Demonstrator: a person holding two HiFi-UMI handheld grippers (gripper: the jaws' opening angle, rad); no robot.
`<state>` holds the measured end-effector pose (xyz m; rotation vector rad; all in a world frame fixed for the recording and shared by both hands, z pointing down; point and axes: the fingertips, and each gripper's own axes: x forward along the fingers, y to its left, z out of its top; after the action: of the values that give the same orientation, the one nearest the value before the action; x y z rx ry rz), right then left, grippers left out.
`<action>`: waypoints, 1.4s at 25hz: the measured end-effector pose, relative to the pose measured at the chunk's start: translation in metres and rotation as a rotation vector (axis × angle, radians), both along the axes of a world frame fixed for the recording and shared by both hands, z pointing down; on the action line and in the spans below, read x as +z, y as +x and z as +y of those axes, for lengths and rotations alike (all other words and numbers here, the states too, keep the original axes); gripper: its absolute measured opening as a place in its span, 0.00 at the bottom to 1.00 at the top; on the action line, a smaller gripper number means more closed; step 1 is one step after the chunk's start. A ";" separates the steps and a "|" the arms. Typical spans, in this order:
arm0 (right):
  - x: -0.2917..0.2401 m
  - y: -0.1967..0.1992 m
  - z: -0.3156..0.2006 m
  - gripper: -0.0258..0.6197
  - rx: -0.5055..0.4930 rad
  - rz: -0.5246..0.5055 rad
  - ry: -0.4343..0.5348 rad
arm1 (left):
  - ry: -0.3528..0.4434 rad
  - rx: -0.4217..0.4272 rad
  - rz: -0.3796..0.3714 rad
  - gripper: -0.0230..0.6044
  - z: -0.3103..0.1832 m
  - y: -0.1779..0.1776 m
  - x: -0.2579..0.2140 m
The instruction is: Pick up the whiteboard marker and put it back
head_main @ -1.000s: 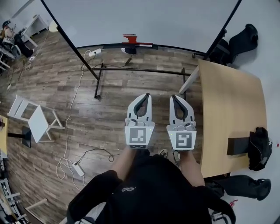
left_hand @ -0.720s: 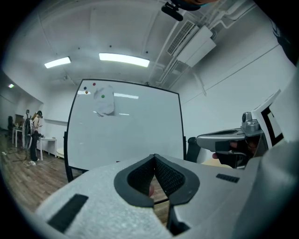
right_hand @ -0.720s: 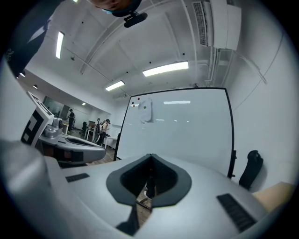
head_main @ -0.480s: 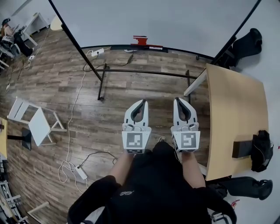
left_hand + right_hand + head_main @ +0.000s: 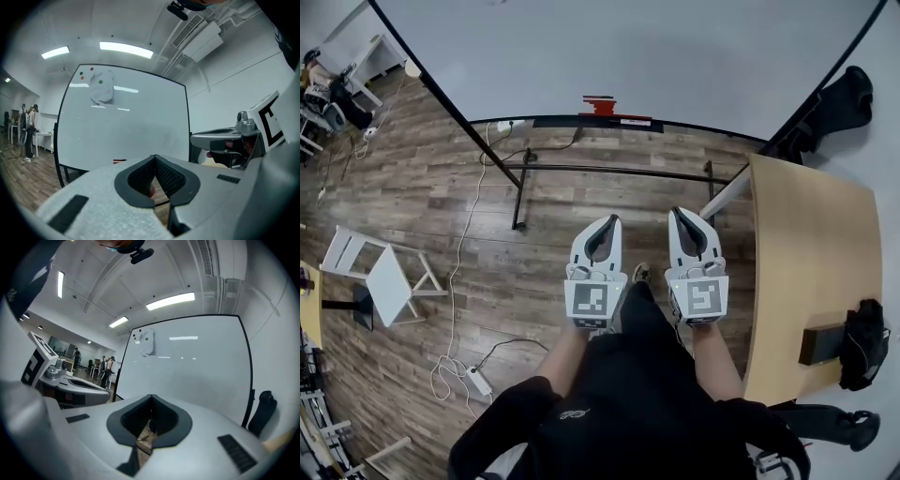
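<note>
Presently, two hand-held tools are recorded side by side above the wooden floor [image 5: 487, 225], close to the person's body and well apart from the whiteboard [image 5: 628, 47]. Left tool [image 5: 614, 220]: jaws brought together at the tips, nothing clamped between them. Right tool [image 5: 675, 213]: likewise closed at the tips and empty. The whiteboard marker [image 5: 602, 101] is taken to be the small red item lying on the ledge [image 5: 553, 120] along the board's lower edge, far from both tools; it is too small for its cap or lie to be made out. It is judged to be light, stiff and smooth, liable to roll if nudged and to slip if pinched at an end, so the barrel would best be taken across its middle. A bench [image 5: 806, 253] is noted at the right, bearing dark items at its near end. In the head view alone are shown the floor, the trailing cables [image 5: 459, 253], the board's stand and the bench. In the two gripper views alone are shown the board's upper part, with small coloured magnets and a pale cloth-like patch [image 5: 102, 91], the ceiling lights, and people standing at the far left [image 5: 28, 129].
</note>
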<state>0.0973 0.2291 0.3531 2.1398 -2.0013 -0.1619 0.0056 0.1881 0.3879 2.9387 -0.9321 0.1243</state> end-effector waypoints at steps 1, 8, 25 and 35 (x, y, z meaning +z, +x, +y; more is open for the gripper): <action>0.001 0.008 -0.010 0.04 -0.011 0.008 -0.001 | 0.000 -0.002 -0.003 0.04 -0.009 0.009 0.000; 0.021 0.070 -0.085 0.04 -0.128 -0.056 -0.084 | -0.086 -0.025 -0.044 0.04 -0.072 0.082 0.020; 0.096 0.136 -0.184 0.04 -0.246 0.053 -0.263 | -0.166 -0.103 -0.186 0.04 -0.149 0.150 0.083; 0.120 0.127 -0.253 0.04 -0.281 0.121 -0.394 | -0.226 -0.144 -0.191 0.04 -0.220 0.130 0.112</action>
<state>0.2247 -0.0243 0.4732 1.5732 -2.0504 0.0577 0.1352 -0.0316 0.4995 2.6779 -1.0707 0.4769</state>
